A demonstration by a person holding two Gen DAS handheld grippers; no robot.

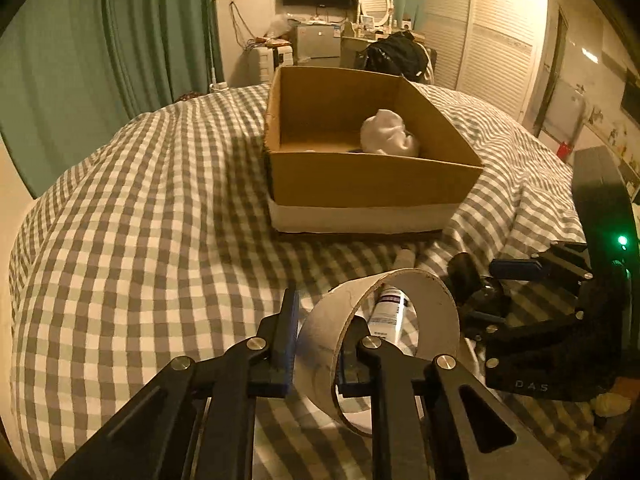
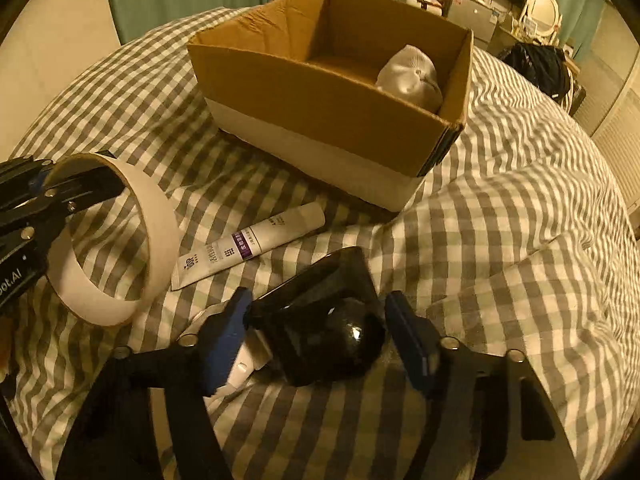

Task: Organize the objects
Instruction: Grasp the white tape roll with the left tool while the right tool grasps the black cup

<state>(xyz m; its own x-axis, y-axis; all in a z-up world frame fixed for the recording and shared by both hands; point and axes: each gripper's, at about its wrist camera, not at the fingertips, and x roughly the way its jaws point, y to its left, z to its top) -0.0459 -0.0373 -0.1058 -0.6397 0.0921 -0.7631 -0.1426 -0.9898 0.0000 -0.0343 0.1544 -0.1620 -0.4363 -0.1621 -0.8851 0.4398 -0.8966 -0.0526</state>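
In the left wrist view, the left hand-held gripper (image 1: pixel 316 344) pinches the wall of the white cardboard ring (image 1: pixel 384 320) above the checked bed (image 1: pixel 140 200); next it probably should carry the ring into the brown cardboard box (image 1: pixel 372 176). In the right wrist view, the right hand-held gripper (image 2: pixel 320 336) is spread around the glossy black object (image 2: pixel 320 320), not yet clamping it; the white tube (image 2: pixel 252 246) lies nearby.

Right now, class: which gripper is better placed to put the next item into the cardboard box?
Left. The left gripper already pinches the cardboard ring's wall; the right gripper only straddles the black object, open.
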